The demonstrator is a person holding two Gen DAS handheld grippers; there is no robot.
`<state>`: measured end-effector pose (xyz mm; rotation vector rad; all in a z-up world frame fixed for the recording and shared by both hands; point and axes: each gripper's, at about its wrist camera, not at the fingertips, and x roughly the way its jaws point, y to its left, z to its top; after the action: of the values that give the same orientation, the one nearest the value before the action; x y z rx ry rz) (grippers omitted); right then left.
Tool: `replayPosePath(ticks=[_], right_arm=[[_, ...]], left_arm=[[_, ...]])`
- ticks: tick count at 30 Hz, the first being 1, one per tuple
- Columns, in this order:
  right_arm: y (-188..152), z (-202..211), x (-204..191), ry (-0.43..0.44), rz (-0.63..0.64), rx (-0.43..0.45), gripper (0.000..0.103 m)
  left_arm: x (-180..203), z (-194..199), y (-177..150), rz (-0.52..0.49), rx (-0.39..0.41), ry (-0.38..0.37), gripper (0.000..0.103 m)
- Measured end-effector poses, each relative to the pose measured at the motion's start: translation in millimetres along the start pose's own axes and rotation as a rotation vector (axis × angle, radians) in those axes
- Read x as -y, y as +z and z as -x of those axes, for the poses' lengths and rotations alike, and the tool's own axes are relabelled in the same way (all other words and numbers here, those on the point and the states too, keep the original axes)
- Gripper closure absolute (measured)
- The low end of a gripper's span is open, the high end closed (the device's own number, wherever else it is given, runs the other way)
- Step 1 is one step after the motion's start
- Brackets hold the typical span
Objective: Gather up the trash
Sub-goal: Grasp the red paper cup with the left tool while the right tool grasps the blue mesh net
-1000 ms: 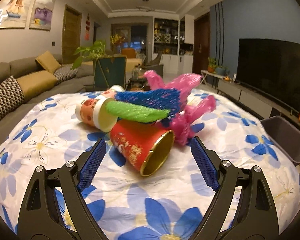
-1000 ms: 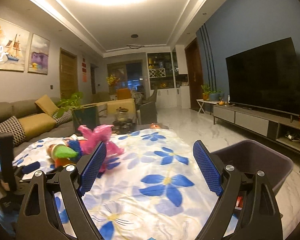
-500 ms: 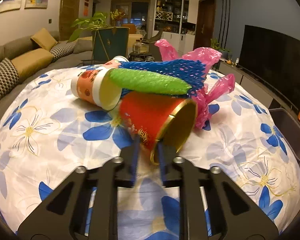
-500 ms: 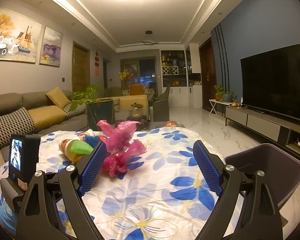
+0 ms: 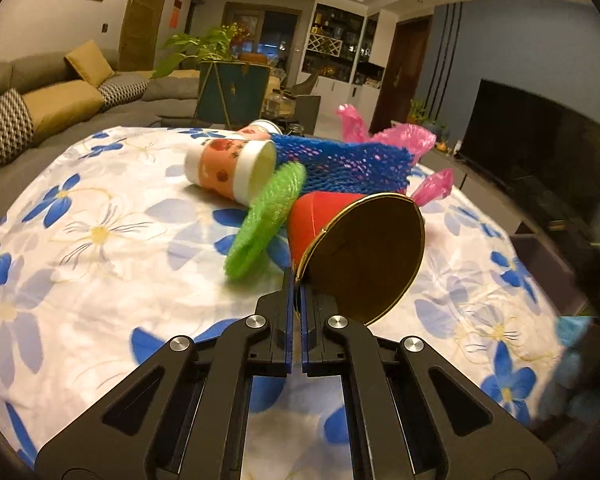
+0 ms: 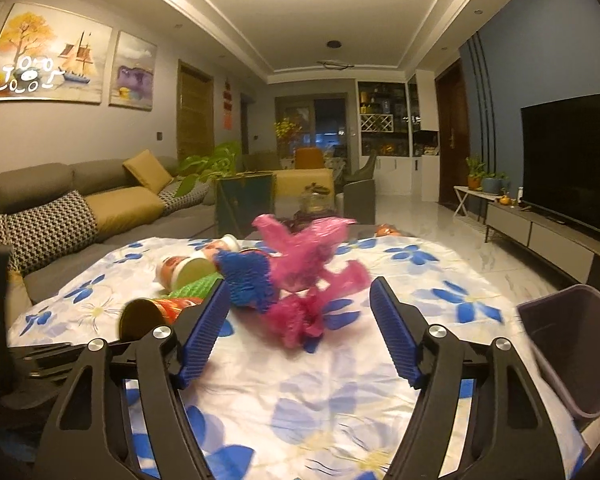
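My left gripper [image 5: 297, 280] is shut on the gold rim of a red paper cup [image 5: 320, 216], which points its gold mouth toward the camera, tilted off the flowered tablecloth [image 5: 100, 264]. A green foam net [image 5: 266, 216] leans against the cup's left side. Behind lie a blue foam net [image 5: 340, 168], an orange-and-white cup [image 5: 228, 168] on its side and a pink plastic bag [image 5: 404, 136]. My right gripper [image 6: 300, 286] is open, just short of the pink bag [image 6: 304, 256] and the blue net [image 6: 246, 276]. The red cup [image 6: 140, 316] shows at its left.
A dark grey bin [image 6: 572, 344] stands off the table's right edge. A sofa [image 6: 80, 208] with cushions runs along the left. A TV [image 6: 572, 160] and its low cabinet are at the right. A potted plant [image 5: 228, 76] stands beyond the table.
My left gripper shut on the red cup's rim and tipped it up. The green net slid off the cup's top to its left. My right gripper has come nearer the pile.
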<state>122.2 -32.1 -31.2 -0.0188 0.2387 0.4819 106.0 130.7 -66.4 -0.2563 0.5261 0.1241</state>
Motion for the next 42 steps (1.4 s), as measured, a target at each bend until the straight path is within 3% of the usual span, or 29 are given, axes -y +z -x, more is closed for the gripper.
replayPosePath(ticks=[4, 7, 14, 19, 22, 28, 30, 32, 42], right_arm=[[4, -17, -10, 0.013, 0.000, -0.005, 0.034], [5, -32, -17, 0.013, 0.003, -0.013, 0.040], [5, -64, -28, 0.003, 0.024, -0.049, 0.052], [8, -82, -30, 0.002, 0.011, -0.066, 0.055], [10, -88, -29, 0.012, 0.004, -0.080, 0.060], [11, -100, -32, 0.048, 0.004, -0.125, 0.082], [10, -100, -31, 0.059, 0.001, -0.129, 0.094], [11, -98, -29, 0.066, -0.001, -0.124, 0.099], [22, -35, -9, 0.058, -0.040, -0.021, 0.100]], left_arm=[[-20, 25, 10, 0.028, 0.069, 0.014, 0.101], [-33, 35, 17, 0.046, 0.106, 0.043, 0.101], [-59, 44, 26, 0.091, 0.144, 0.066, 0.101], [-71, 42, 31, 0.113, 0.159, 0.087, 0.101], [-73, 40, 32, 0.116, 0.161, 0.089, 0.101], [-71, 35, 32, 0.114, 0.156, 0.084, 0.101], [-68, 36, 31, 0.112, 0.154, 0.084, 0.101], [-66, 35, 30, 0.109, 0.152, 0.084, 0.101], [-53, 38, 31, 0.089, 0.152, 0.077, 0.101]])
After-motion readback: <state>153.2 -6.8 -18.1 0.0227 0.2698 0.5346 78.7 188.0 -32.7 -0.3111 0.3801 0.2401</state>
